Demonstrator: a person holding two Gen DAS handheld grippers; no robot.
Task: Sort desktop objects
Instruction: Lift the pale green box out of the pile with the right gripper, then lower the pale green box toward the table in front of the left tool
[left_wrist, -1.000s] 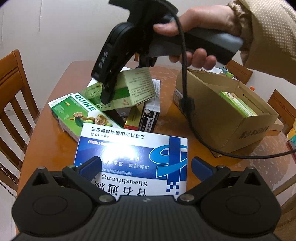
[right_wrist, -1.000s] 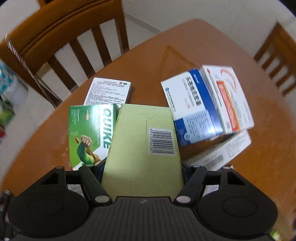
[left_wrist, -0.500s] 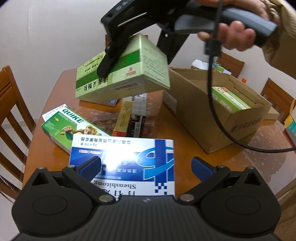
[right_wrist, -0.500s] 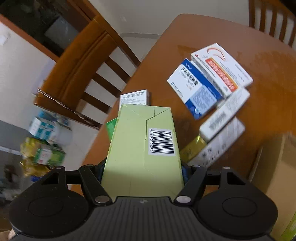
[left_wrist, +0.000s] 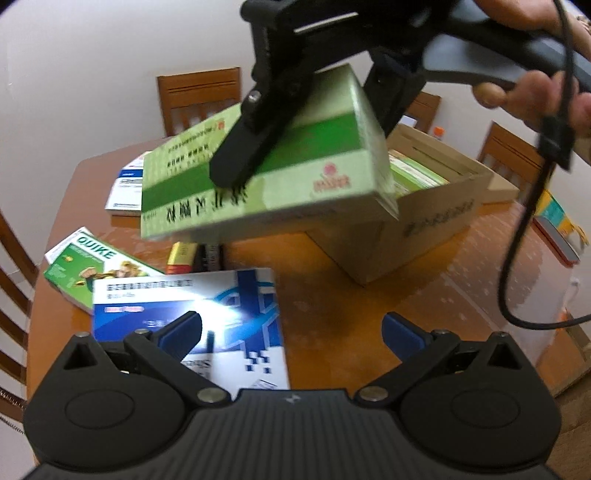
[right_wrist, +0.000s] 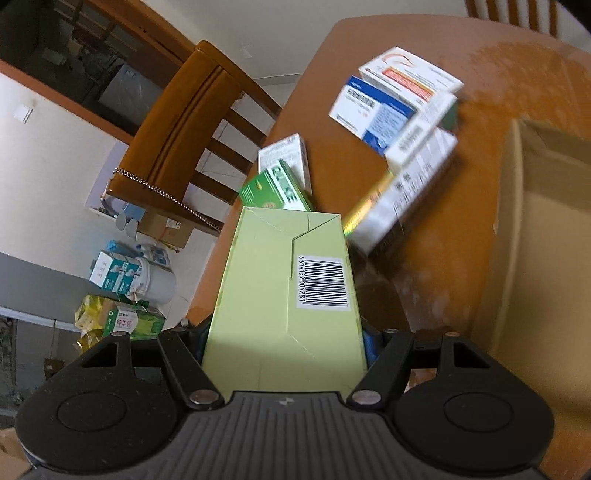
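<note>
**Green box held in the air by right gripper, near the carton**

Wooden table (left_wrist: 369, 295): round-edged, glossy, carries all the sorted items. Wooden chairs stand around it, one (right_wrist: 177, 122) clear in the right wrist view.

Cardboard carton (left_wrist: 424, 221): open-topped, on the table's far right in the left wrist view; green-edged boxes already lie inside.

Pale green box (left_wrist: 280, 177): off the table, tilted, held above the loose pile and just beside the carton's near corner. Green band and red seal on its long face; barcode on the face toward the right wrist camera (right_wrist: 286, 291).

Right gripper (right_wrist: 284, 339): jaws pinching the pale green box across its width, one finger on each side. A person's hand (left_wrist: 532, 88) holds the handle; a black cable hangs from it.

Blue-and-white box (left_wrist: 192, 317): flat on the table, directly ahead of the left gripper, glare across its top.

Left gripper (left_wrist: 291, 328): jaws spread wide, blue pads bare, nothing between them.

Green "QUIKE" box (left_wrist: 88, 266): flat, beside the blue-and-white box's far left corner.

Further small boxes (right_wrist: 399, 110): loose cluster on the table, blurred.
</note>
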